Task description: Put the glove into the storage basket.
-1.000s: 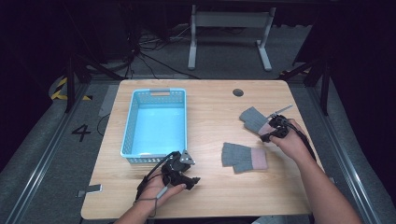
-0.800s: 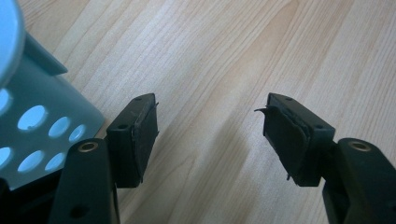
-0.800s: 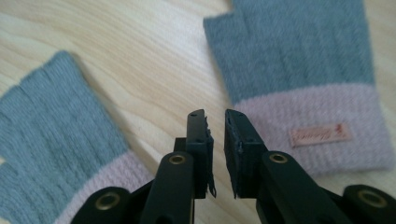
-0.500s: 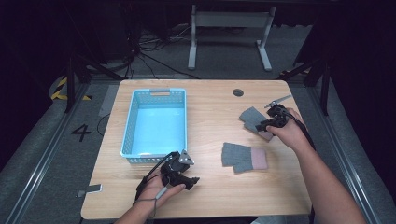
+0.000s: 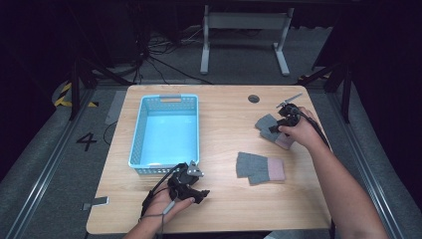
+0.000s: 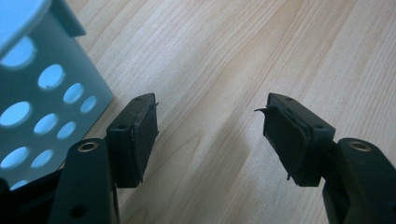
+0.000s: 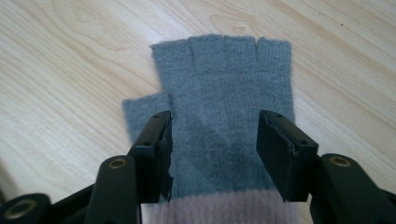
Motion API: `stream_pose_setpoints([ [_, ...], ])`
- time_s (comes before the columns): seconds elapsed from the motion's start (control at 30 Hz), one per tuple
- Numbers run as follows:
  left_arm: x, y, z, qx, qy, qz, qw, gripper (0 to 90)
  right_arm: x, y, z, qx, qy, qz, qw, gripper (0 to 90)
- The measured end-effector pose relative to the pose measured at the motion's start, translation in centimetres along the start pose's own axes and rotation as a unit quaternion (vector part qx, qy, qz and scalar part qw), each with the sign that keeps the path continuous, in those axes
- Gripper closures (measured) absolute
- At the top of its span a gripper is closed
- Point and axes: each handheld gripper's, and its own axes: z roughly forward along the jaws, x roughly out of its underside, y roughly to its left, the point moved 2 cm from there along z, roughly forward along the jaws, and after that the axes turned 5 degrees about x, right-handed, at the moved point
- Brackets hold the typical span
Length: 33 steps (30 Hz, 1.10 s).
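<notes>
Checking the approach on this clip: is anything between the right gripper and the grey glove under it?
Nothing visible. The right gripper is open, its jaws either side of the flat grey glove, with no other thing in the gap. The second glove lies apart, nearer the person.

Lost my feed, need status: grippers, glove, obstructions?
Right gripper open, jaws straddling the grey fingerless knit glove with pink cuff, flat on the wooden table. Left gripper open, idle beside the blue plastic basket. Nothing obstructing.

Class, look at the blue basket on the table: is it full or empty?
Empty. In the high view the blue basket shows only its bare floor; both grey gloves, far and near, lie outside it.
</notes>
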Motion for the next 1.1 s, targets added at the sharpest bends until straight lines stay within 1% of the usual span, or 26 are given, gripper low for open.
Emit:
stream_pose_setpoints([
  [0.23,0.2,0.0,-0.1,-0.001,-0.001,-0.005,1.0000,35.7,0.2,-0.3,1.3,0.004,0.015,-0.003,0.9999,43.3],
  [0.33,0.2,0.0,-0.1,0.002,0.001,-0.004,1.0000,35.7,0.2,-0.3,1.5,0.001,0.019,-0.003,0.9998,44.7],
  [0.37,0.2,-0.1,-0.1,0.000,0.000,-0.004,1.0000,35.7,0.2,-0.3,1.5,0.001,0.020,-0.005,0.9998,46.0],
  [0.5,0.2,-0.1,-0.1,0.000,0.001,-0.002,1.0000,35.7,0.3,-0.2,1.6,-0.007,0.026,0.005,0.9996,56.2],
  [0.53,0.2,-0.1,-0.1,0.000,0.001,-0.002,1.0000,35.7,0.3,-0.1,1.6,-0.007,0.026,0.003,0.9996,58.9],
  [0.63,0.1,-0.1,-0.1,-0.001,0.000,-0.001,1.0000,35.7,0.2,0.0,1.4,-0.008,0.032,0.005,0.9994,70.5],
  [0.73,0.1,-0.1,-0.1,-0.001,0.000,0.000,1.0000,35.7,0.2,0.1,1.3,-0.009,0.037,0.008,0.9992,78.2],
  [0.93,0.1,0.0,-0.1,0.000,-0.003,0.000,1.0000,35.7,0.1,0.1,0.8,-0.004,0.031,0.015,0.9994,81.9],
  [1.03,0.1,0.0,-0.1,0.000,-0.002,-0.001,1.0000,35.8,0.0,0.1,0.0,-0.011,0.020,0.014,0.9996,81.9],
  [1.07,0.1,0.0,0.0,-0.001,-0.003,-0.001,1.0000,35.7,-0.1,0.1,-0.4,-0.015,0.018,0.018,0.9996,81.9],
  [1.1,0.1,0.0,0.0,-0.001,-0.002,-0.001,1.0000,35.7,-0.1,0.1,-0.8,-0.020,0.017,0.017,0.9995,81.8],
])
